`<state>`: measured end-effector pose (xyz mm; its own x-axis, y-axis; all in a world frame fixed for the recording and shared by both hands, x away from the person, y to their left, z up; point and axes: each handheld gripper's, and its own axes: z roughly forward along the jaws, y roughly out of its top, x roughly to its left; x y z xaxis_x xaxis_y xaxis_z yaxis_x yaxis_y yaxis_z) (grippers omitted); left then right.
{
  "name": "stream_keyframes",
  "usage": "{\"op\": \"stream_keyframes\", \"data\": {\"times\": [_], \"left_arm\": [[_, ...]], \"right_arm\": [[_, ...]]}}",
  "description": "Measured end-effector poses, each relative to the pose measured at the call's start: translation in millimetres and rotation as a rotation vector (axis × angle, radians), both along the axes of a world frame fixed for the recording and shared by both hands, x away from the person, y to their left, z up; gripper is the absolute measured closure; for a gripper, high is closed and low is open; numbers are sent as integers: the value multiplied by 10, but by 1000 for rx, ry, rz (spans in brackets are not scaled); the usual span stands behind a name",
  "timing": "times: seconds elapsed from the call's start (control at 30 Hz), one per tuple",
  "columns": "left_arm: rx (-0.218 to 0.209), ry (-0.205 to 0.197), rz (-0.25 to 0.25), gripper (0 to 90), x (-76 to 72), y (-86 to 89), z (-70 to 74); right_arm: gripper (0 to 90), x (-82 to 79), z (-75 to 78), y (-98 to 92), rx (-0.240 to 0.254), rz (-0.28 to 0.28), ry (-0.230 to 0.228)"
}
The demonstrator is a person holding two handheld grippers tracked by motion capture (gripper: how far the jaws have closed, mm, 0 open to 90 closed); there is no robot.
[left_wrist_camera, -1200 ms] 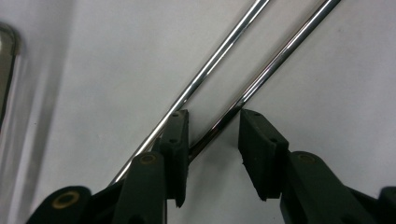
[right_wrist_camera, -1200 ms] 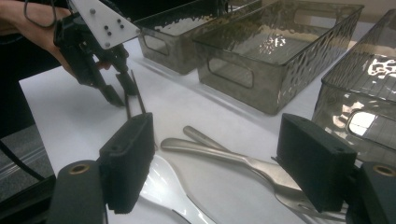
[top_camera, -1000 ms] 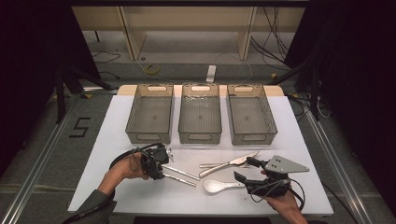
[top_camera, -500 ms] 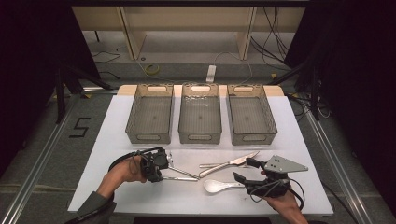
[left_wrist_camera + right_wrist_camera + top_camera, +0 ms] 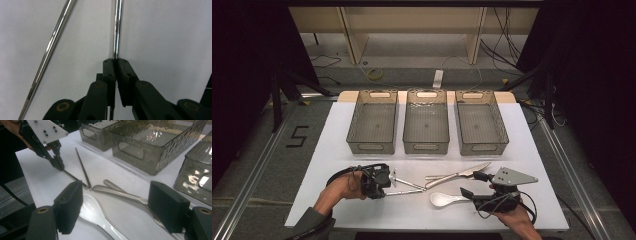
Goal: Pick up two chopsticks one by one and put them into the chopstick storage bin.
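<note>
On the white surface [image 5: 337,150], the left gripper [image 5: 388,182] has just been closing its jaws, and they now pinch the end of a thin shiny metal chopstick [image 5: 117,30], which lies flat and runs straight away from them in the left gripper view. A second thin metal chopstick [image 5: 48,57] lies just beside it, angled away, with its ridged end near the gripper. The right gripper [image 5: 473,185] rests near the surface's near edge with its jaws spread wide and gripping nothing; between them in the right gripper view lie a white ceramic soup spoon [image 5: 96,213] and a silver metal table knife [image 5: 120,192]. Three grey translucent plastic bins [image 5: 426,122] stand in a row behind.
</note>
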<state>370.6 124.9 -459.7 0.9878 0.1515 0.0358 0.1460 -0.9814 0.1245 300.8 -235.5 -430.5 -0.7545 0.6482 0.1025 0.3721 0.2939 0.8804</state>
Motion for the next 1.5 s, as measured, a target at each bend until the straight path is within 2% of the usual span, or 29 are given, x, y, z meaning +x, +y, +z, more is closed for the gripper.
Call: {"op": "stream_keyframes", "data": {"times": [0.27, 0.4, 0.43, 0.57, 0.63, 0.7, 0.83, 0.93, 1.03, 1.17, 1.23, 1.37, 1.5], "left_arm": [[-9, 7, -6, 851, -6, 14, 3], [-25, 27, 2, 853, -28, 11, 10], [-17, 30, -5, 853, -34, 11, 26], [-39, 13, 2, 854, -44, 22, 123], [-70, 12, 20, 854, -44, 28, 183], [-106, 12, 43, 853, -36, 31, 247], [-170, -6, 125, 853, 17, 51, 342], [-205, -34, 207, 853, 59, 69, 380], [-257, -39, 282, 853, 98, 104, 424], [-327, -11, 326, 853, 157, 158, 538], [-338, -39, 350, 852, 181, 167, 612], [-399, -63, 400, 852, 262, 209, 761], [-429, -60, 455, 853, 387, 262, 759]], "right_arm": [[290, 9, -7, 9, -5, 9, 6], [290, 2, -10, 17, -18, 16, 7], [291, 1, -10, 19, -17, 18, 7], [295, 3, -11, 19, -16, 19, 8], [297, 5, -12, 18, -13, 20, 10], [298, 6, -14, 18, -12, 22, 14], [298, 8, -11, 17, -6, 21, 11], [298, 9, -11, 9, -2, 11, 10], [298, 6, -2, -2, 9, 4, 3], [296, 10, 0, -17, 19, -7, 3], [294, 18, -2, -24, 23, -15, 2], [292, 11, 11, -41, 35, -35, -19], [292, 6, 24, -65, 50, -62, -39]]}}
